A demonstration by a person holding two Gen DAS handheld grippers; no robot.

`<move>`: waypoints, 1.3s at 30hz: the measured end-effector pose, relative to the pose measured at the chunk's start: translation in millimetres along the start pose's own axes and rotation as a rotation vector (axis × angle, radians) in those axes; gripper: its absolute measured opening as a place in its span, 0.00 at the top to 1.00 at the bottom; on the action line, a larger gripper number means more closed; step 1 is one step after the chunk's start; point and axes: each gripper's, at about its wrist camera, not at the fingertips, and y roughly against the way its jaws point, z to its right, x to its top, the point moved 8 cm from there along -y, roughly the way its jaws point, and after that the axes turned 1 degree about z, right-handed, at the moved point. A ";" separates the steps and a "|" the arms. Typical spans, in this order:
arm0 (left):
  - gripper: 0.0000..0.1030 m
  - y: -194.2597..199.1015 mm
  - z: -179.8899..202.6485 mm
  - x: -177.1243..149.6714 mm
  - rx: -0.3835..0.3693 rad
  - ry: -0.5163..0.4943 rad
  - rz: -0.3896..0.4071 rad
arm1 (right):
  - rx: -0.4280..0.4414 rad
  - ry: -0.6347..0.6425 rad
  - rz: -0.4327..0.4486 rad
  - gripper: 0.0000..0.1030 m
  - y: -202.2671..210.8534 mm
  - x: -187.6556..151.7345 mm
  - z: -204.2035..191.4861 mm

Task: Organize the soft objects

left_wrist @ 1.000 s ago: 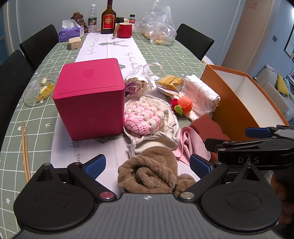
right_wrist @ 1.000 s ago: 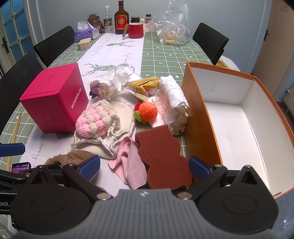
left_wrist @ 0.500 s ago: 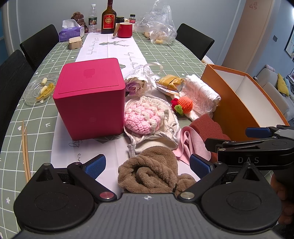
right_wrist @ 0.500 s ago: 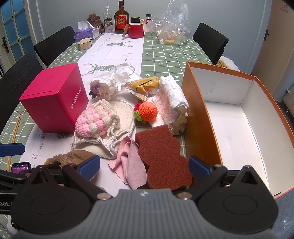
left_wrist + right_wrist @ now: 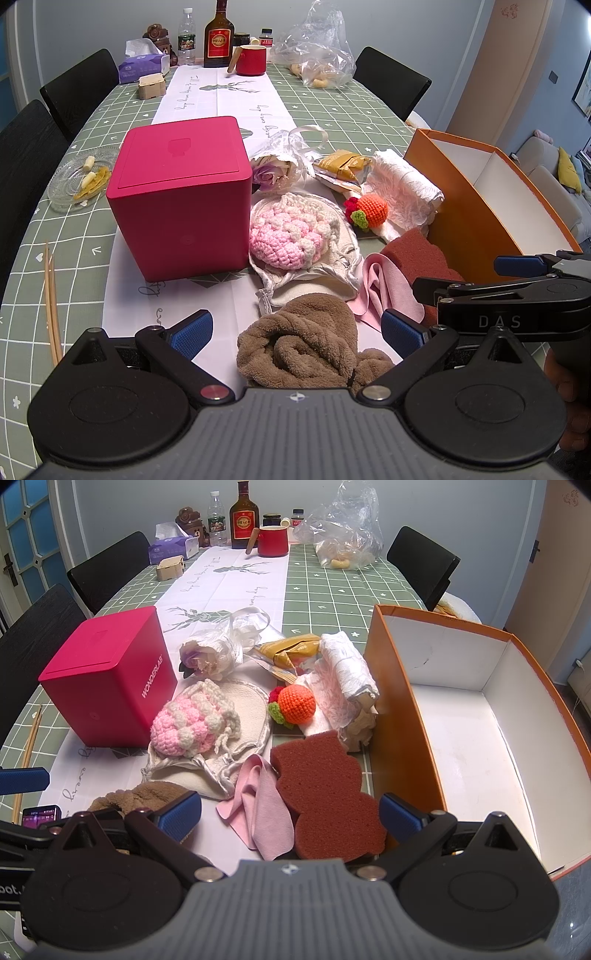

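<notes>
Nearest the left gripper [image 5: 295, 326], jaws spread wide and empty, lies a brown plush towel [image 5: 306, 343], bunched in loose folds on the white runner between the blue pads. Looks light, floppy, no stiffness; pinch a raised fold at the top of the heap, not the flat edge, or it'll trail.

Right gripper [image 5: 290, 814] also wide apart, holding nothing, hovering over the maroon sponge [image 5: 325, 794]. Sponge is bear-shaped, flat, porous, lying on the desk [image 5: 332, 590] just beside the orange box's wall. Judging by look: very light, squashy, springs back; grip across the narrow waist, it'll compress a lot before it holds. Pink cloth [image 5: 258, 812] touches the sponge's left edge, thin, limp, folded over; could drag along if pinched together.

Next out: pink-and-white crochet pouch [image 5: 192, 723] sitting on a cream drawstring bag [image 5: 207, 771], both soft, knobbly, easy purchase. Orange crochet fruit [image 5: 295, 703] with green and red bits, small, round, may roll. White rolled tissue pack [image 5: 347, 672] leans against the box, crinkly wrapper, possibly slippery. Fabric rose in clear wrap [image 5: 207, 657] behind the pouch, delicate.

Orange box [image 5: 402, 716], white inside, open, empty as far as visible; likely the target bin. Red hard cube [image 5: 181, 192] left of the pile, rigid, not a soft item.
</notes>
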 end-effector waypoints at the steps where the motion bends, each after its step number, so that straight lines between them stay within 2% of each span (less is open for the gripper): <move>1: 0.00 0.0 -0.1 -0.1 0.000 0.000 -0.001 | 0.000 0.000 -0.001 0.03 0.0 0.0 0.0; 14: 0.00 -1.6 -6.1 0.4 -0.002 0.013 -0.005 | -0.014 -0.014 0.038 0.03 2.4 11.3 13.5; 18: 0.00 -4.0 -6.8 -0.6 -0.011 0.015 -0.009 | 0.001 0.009 0.102 0.03 5.0 21.2 17.0; 22: 0.00 -7.2 -4.0 -5.0 -0.026 -0.002 -0.023 | 0.067 0.118 0.202 0.03 7.0 30.5 11.3; 24: 0.00 -9.5 -3.4 -7.5 -0.027 -0.009 -0.027 | 0.090 0.157 0.221 0.03 5.3 32.3 9.6; 30: 0.00 -17.1 -0.2 -16.2 -0.042 -0.020 -0.031 | 0.145 0.249 0.171 0.03 -9.6 26.4 4.2; 35: 0.00 -28.8 12.8 -31.4 -0.074 -0.051 -0.043 | 0.114 0.325 0.161 0.03 -22.4 18.8 2.3; 39: 0.00 -36.5 17.3 -38.7 -0.048 -0.081 -0.036 | 0.121 0.321 0.119 0.03 -35.3 13.8 4.2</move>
